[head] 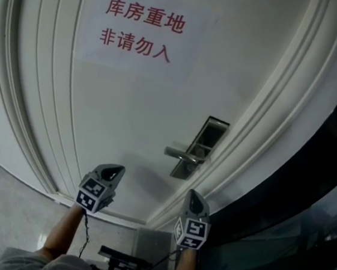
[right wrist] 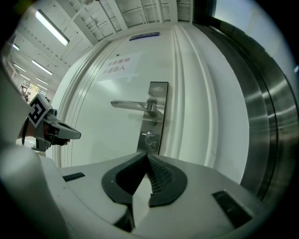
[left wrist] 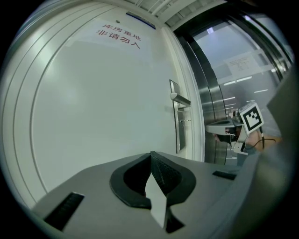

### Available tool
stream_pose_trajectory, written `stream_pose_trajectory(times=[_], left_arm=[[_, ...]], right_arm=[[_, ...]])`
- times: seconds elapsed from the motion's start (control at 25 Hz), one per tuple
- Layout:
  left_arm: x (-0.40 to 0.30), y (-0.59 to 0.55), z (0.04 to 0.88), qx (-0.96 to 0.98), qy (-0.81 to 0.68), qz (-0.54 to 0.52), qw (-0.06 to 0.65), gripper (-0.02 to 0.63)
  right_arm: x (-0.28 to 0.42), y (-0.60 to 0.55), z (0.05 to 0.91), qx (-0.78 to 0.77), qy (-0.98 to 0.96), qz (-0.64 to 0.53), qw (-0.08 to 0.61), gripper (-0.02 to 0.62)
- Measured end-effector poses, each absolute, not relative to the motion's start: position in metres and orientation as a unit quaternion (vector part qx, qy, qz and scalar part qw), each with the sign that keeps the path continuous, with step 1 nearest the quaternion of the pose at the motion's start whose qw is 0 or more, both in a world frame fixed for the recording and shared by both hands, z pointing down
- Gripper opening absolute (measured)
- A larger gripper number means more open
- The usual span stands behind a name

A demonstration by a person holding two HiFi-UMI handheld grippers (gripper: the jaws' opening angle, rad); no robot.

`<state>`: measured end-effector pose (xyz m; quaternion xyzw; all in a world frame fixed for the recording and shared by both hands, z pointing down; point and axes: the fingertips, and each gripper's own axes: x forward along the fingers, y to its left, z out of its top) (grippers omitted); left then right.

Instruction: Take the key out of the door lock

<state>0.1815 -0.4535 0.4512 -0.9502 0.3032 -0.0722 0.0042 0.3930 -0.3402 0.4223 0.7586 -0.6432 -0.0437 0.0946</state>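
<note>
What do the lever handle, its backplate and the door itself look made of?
Lever handle: metal, likely brushed steel, silvery with soft glints.
Backplate: same silvery metal, polished sheen.
Door: painted white, smooth satin surface; core material can't be told.

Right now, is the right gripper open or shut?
Shut: the right gripper has its jaws together at the tips, with nothing between them.

Pale glossy floor (head: 13, 201); ceiling strip lights (right wrist: 52, 27); steel frame (right wrist: 264, 116), dark glass (head: 288, 254) right.
</note>
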Motion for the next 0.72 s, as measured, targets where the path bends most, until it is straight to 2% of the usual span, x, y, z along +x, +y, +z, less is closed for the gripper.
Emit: stream_pose_trajectory(times=[0.24, 0.52, 0.72], left_arm=[[0.187, -0.463, 0.451, -0.948, 0.310, -0.071, 0.004, -0.007], [0.192, -0.470, 0.452, -0.946, 0.316, -0.071, 0.003, -0.008], [0.191, -0.475, 0.451, -0.945, 0.320, -0.070, 0.004, -0.008]], right_arm=[[0.395, -0.353, 0.411, 0.756, -0.642, -0.063, 0.114, 0.009], [0.400, -0.361, 0.398, 0.748, -0.631, -0.122, 0.169, 0.012], [0.398, -0.368, 0.394, 0.728, -0.610, -0.195, 0.245, 0.014]])
